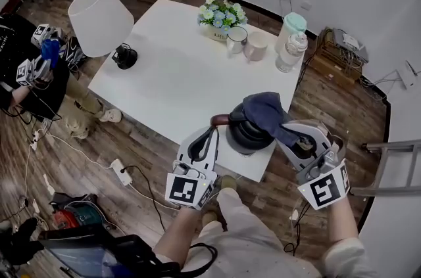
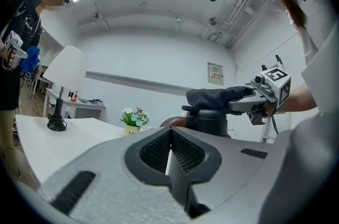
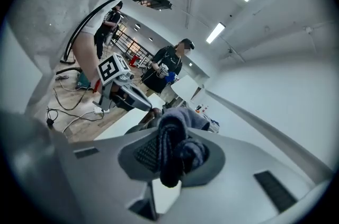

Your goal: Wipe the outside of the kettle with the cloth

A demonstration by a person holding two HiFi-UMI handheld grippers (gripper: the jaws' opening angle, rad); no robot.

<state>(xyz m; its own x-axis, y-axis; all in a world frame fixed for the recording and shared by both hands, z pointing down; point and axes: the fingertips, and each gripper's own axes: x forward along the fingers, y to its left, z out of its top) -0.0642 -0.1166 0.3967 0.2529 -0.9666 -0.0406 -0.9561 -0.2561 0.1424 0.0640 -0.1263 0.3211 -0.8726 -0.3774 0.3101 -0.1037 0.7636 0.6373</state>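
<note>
With our right gripper (image 1: 288, 137) pinching the limp dark-blue cloth (image 1: 264, 110) over the rigid black kettle (image 1: 245, 136), we'd brace its brown handle (image 1: 220, 119) with our closed, empty left gripper (image 1: 209, 135).

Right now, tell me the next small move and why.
Probably drag the cloth down the side of the kettle: the right hand-held gripper is shut on it, and it lies only over the top. The left hand-held gripper is shut, empty, beside the handle.

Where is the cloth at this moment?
In the head view the cloth lies over the kettle, at the near edge of the table, held by the right gripper.
</note>
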